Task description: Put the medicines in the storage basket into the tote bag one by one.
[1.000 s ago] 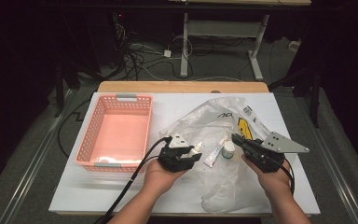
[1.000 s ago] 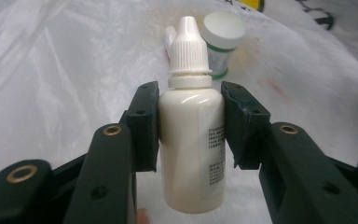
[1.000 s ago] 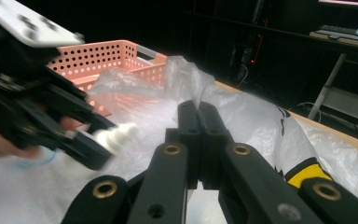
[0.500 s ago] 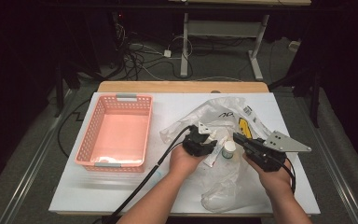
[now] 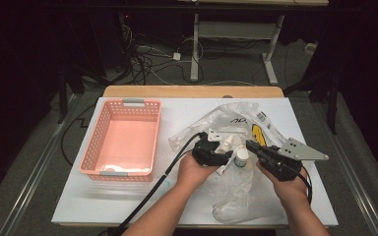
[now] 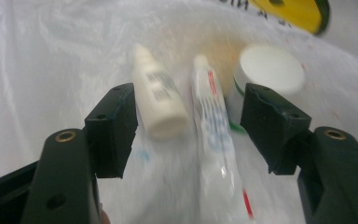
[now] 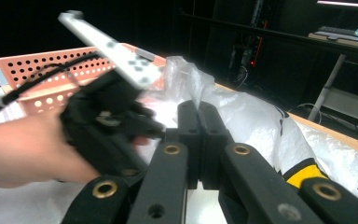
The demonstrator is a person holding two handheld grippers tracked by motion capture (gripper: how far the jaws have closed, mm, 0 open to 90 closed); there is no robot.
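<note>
My left gripper (image 5: 225, 153) (image 6: 186, 122) hovers low over a clear plastic bag (image 5: 236, 196). Its jaws have just been opening, and they stand open. A small white dropper bottle (image 6: 161, 100) (image 5: 229, 141) and a white tube (image 6: 212, 133) lie between them, not pressed. A white-capped jar (image 6: 270, 70) (image 5: 241, 156) stands just past the right-hand jaw. My right gripper (image 5: 251, 145) (image 7: 199, 122) is shut at the bag's right side, with the film (image 7: 256, 116) rising straight up from its tips as if pinched.
A pink perforated basket (image 5: 91, 142) sits at the left of the white table (image 5: 128, 196). A yellow item (image 5: 257, 133) lies in the bag beyond the jar. The left gripper's cable trails to the front edge.
My left hand has moved right, from beside the basket to over the bottle and tube on the bag. The right hand has kept still.
</note>
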